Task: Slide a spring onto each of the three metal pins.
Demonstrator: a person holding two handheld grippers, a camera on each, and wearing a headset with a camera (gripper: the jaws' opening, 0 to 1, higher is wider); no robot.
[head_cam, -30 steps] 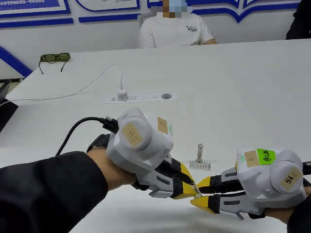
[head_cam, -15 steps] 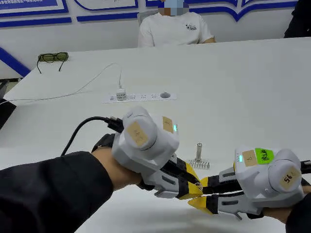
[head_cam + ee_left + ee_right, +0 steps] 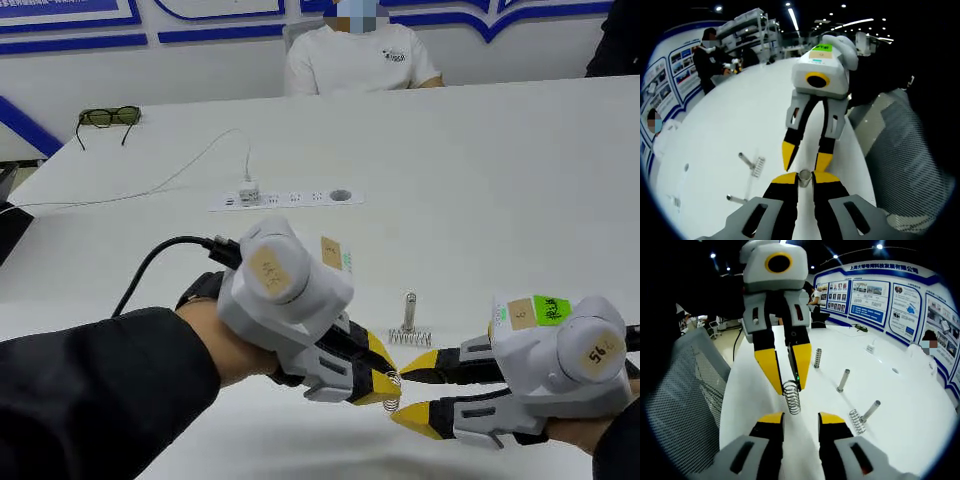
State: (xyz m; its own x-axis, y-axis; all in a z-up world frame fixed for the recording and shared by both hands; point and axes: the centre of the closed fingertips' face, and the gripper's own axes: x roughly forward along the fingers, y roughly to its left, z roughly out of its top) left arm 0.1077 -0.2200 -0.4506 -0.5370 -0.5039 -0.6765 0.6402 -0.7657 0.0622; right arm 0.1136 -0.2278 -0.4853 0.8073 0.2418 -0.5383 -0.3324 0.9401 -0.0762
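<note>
The spring (image 3: 791, 399) is pinched by one end in the closed tips of the left gripper (image 3: 790, 388) and is held in the air near the edge of the table (image 3: 500, 180), just in front of the spread jaws of the right gripper (image 3: 801, 417). Most seriously, it could be dropped over that edge if released before being gripped; less seriously, it could be squeezed askew and jammed on the bare pin (image 3: 842, 380).

The spring (image 3: 791, 396) in your left gripper (image 3: 804, 175) is bright, bare metal wire. At two o'clock from it is a dull grey metal pin (image 3: 843, 380) on the smooth, matt table (image 3: 900, 405).
</note>
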